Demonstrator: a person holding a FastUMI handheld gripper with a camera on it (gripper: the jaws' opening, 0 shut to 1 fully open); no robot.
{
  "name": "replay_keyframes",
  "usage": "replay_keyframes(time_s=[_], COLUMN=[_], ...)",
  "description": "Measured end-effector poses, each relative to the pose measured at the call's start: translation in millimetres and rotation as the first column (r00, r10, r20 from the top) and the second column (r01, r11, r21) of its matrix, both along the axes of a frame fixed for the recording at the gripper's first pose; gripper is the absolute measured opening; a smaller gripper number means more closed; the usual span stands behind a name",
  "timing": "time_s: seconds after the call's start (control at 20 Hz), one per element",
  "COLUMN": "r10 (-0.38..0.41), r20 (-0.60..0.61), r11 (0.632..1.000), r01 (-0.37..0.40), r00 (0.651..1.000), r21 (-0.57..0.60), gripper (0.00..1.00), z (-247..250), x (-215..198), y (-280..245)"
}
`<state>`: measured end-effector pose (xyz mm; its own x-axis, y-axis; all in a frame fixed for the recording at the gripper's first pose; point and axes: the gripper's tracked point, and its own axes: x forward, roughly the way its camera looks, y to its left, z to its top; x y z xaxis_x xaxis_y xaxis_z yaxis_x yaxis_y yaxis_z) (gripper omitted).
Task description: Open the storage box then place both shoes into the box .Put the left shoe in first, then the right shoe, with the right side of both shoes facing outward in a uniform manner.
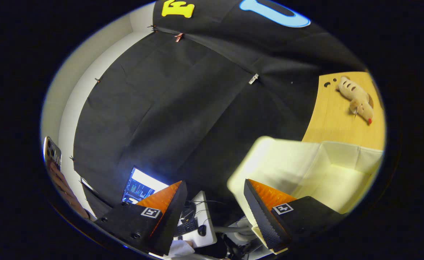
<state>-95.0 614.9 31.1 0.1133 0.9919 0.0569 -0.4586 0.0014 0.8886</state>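
Gripper fingers spread wide, nothing held; storage box open at tabletop edge, plush toy near far corner

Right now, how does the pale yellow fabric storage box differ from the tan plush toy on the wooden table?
The pale yellow fabric storage box is large, open and hollow, close by the gripper, whose fingers are apart and hold nothing. The tan plush toy is small, striped, lying far beyond. Both rest on the wooden table.

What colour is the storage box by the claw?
Pale cream storage box, seen in the gripper view; the open claw is empty.
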Motion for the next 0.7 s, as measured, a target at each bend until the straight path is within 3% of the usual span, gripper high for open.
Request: replay_keyframes(time_s=[0.15, 0.3, 0.5, 0.7], r10=[-0.15, -0.286, -0.381, -0.447], r20=[0.086, 0.217, 0.377, 0.434], r11=[0.988, 0.949, 0.877, 0.791], r01=[0.153, 0.308, 0.459, 0.572], r00=[0.985, 0.933, 0.844, 0.782], r21=[-0.02, -0.073, -0.144, -0.216], gripper=[0.96, 0.96, 0.97, 0.98], z=[-3, -15, -25, -46], x=[33, 61, 82, 91], y=[-41, -97, -176, -256])
